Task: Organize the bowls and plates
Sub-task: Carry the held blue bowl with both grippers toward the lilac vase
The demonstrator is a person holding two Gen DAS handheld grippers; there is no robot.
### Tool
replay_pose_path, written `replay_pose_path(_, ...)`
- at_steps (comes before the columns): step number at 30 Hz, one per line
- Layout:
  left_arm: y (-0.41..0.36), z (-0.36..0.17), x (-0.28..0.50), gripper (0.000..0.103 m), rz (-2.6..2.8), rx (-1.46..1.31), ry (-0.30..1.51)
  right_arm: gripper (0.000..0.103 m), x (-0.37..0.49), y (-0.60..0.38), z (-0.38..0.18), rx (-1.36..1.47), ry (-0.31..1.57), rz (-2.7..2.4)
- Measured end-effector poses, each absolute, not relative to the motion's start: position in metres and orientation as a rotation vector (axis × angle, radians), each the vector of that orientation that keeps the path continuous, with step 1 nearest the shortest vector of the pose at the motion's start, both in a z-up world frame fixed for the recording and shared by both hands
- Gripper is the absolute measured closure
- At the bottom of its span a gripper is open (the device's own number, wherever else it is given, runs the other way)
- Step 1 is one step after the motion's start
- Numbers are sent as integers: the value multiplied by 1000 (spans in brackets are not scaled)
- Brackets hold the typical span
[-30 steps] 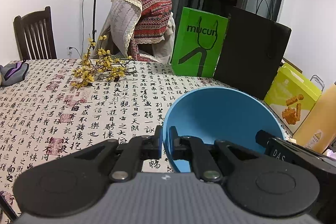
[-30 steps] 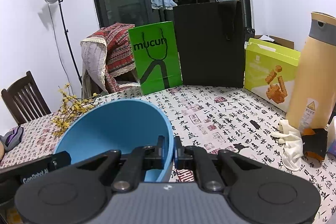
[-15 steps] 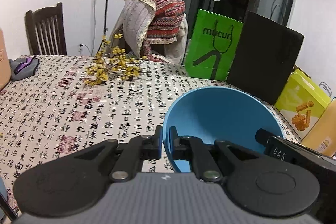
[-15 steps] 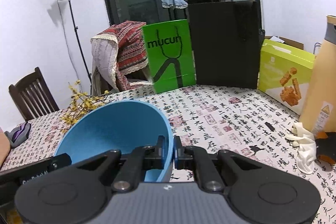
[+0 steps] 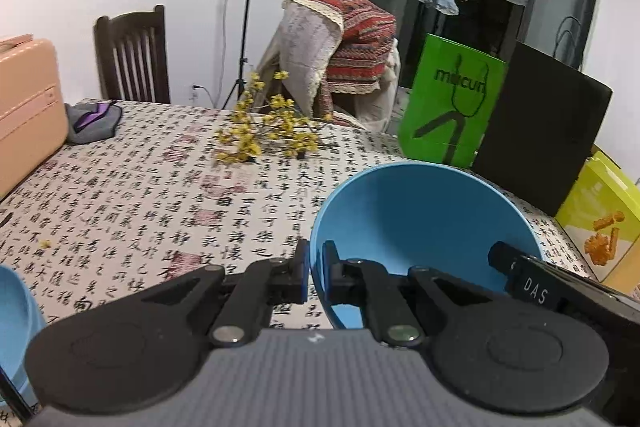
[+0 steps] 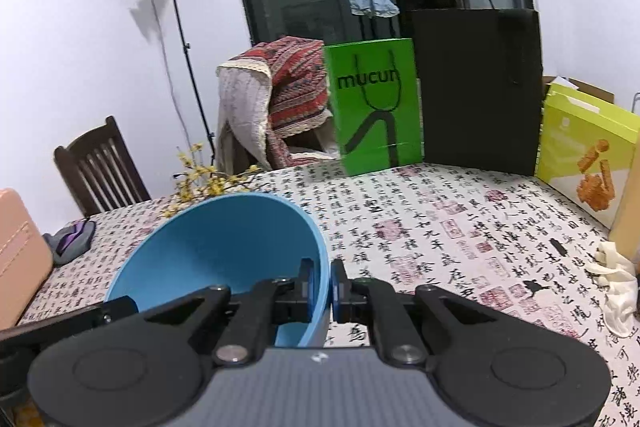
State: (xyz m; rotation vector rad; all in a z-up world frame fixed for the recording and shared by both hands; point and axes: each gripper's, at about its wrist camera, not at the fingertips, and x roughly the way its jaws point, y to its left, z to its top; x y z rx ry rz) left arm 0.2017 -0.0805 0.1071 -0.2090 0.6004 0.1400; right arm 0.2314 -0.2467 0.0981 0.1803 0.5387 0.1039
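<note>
In the left wrist view, the left gripper (image 5: 315, 271) is pinched tight on the left rim of the blue bowl (image 5: 424, 223), 1 pad outside the wall and 1 inside, with the bowl held above the calligraphy-print tablecloth (image 5: 160, 203). The right gripper's dark body (image 5: 560, 291) reaches the bowl's opposite rim. A second blue dish (image 5: 12, 323) shows at the lower left edge, and yellow flowers (image 5: 268, 131) lie farther back. In the right wrist view, the right gripper (image 6: 325, 283) is clamped narrow on the right rim of the same bowl (image 6: 216, 251), which tilts open toward the camera. A green bag (image 6: 374, 107) stands beside a black bag (image 6: 480, 87) at the table's far edge.
</note>
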Motion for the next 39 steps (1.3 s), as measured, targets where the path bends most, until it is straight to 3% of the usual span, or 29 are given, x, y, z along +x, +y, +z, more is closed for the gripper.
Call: replay_pose_path(39,30,115,117,96,419,-314,551,95,195,-121,102,118,565,400)
